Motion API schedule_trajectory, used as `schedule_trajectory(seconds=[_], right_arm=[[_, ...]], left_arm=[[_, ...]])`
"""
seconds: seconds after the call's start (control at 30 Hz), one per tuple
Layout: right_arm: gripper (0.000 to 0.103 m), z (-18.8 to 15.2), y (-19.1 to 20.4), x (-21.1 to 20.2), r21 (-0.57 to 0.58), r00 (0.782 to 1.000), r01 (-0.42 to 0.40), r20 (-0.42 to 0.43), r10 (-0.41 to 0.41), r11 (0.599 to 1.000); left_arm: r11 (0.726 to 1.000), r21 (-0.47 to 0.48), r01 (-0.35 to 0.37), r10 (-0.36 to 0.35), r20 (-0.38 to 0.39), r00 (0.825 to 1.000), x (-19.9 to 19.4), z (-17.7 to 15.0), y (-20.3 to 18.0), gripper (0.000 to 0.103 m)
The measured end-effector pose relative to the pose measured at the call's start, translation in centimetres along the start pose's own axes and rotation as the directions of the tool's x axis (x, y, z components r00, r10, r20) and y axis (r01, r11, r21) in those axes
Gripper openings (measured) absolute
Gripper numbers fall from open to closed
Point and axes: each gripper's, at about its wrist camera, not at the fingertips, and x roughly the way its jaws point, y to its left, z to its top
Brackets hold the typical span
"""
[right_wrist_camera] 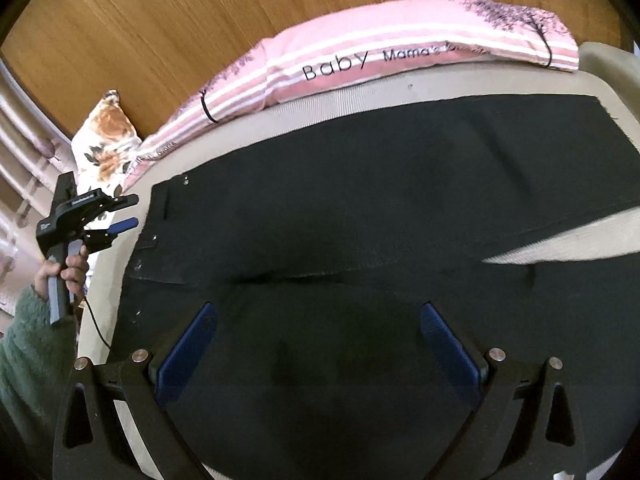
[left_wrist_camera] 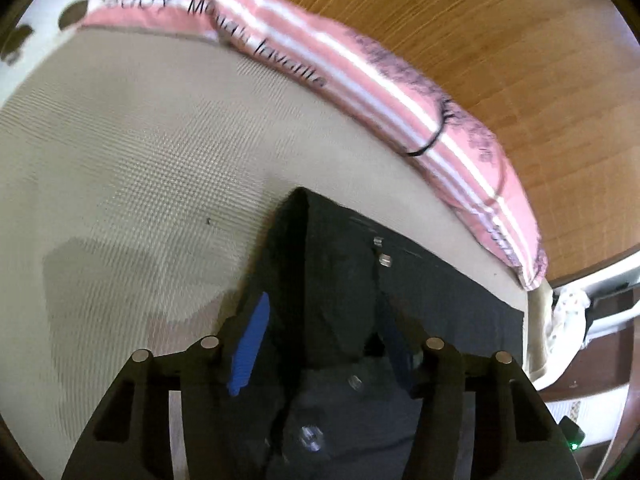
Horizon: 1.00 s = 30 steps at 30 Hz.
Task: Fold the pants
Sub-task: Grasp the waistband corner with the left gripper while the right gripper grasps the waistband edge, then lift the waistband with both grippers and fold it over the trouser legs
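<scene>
Black pants point(right_wrist_camera: 360, 200) apparently between left jaws

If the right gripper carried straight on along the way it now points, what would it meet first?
Most likely the black pants spread on the beige bed surface: the right gripper, open, points down at that cloth, though the depth is unclear.

Right blue pad of the left tool point(left_wrist_camera: 320, 344) behind dark pants point(left_wrist_camera: 332, 280) fabric.

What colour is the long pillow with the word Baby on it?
The pillow is pink with white stripes, black letters and dark tree prints. The right wrist view shows it best.
</scene>
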Motion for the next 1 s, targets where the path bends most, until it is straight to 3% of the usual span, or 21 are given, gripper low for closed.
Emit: schedule_trajectory(seconds=[0.13,0.2,0.33,0.57,0.7,0.73,0.77,0.87,1.0], right_arm=[[0.101,1.1,0.7,1.6,-0.025,1.0,0.011,-0.015,-0.012,1.0],[0.101,1.7,1.0,2.3,-0.039,1.0,0.011,-0.023,-0.011,0.999],[0.101,2.6,1.5,3.7,-0.054,0.999,-0.005,-0.033,0.003,0.999],[0.101,3.8,1.8,4.6,-0.074,0.999,-0.033,-0.027,0.031,0.997],[0.101,4.8,1.4,5.1,-0.081,0.999,-0.03,-0.02,0.029,0.996],[0.101,5.1,1.3,5.2,-0.083,0.999,-0.031,-0.019,0.03,0.996],[0.101,5.5,1.2,5.2,-0.09,0.999,-0.035,-0.019,0.033,0.995],[0.101,7.0,1.0,5.5,-0.146,0.999,-0.038,-0.024,0.035,0.989],[0.101,10.4,0.1,6.1,-0.258,0.997,-0.062,-0.055,0.049,0.964]], left_arm=[[0.997,0.01,0.072,-0.072,-0.034,0.997,1.6,0.9,0.4,0.034],[0.993,0.019,0.117,-0.117,-0.038,0.992,1.8,1.3,0.2,0.032],[0.991,0.031,0.131,-0.129,-0.058,0.99,3.1,2.3,-0.4,0.032],[0.975,-0.004,0.222,-0.221,-0.084,0.972,5.6,4.2,-0.2,0.032],[0.97,-0.049,0.238,-0.24,-0.048,0.969,6.3,4.9,-0.1,0.031],[0.97,-0.061,0.235,-0.238,-0.038,0.971,6.2,4.8,0.0,0.022],[0.98,-0.046,0.193,-0.194,-0.025,0.981,6.0,4.6,-0.1,0.015],[0.984,-0.012,0.175,-0.175,0.02,0.984,5.2,4.1,-0.8,0.01],[0.978,0.057,0.203,-0.209,0.126,0.97,2.1,2.8,-3.0,0.008]])
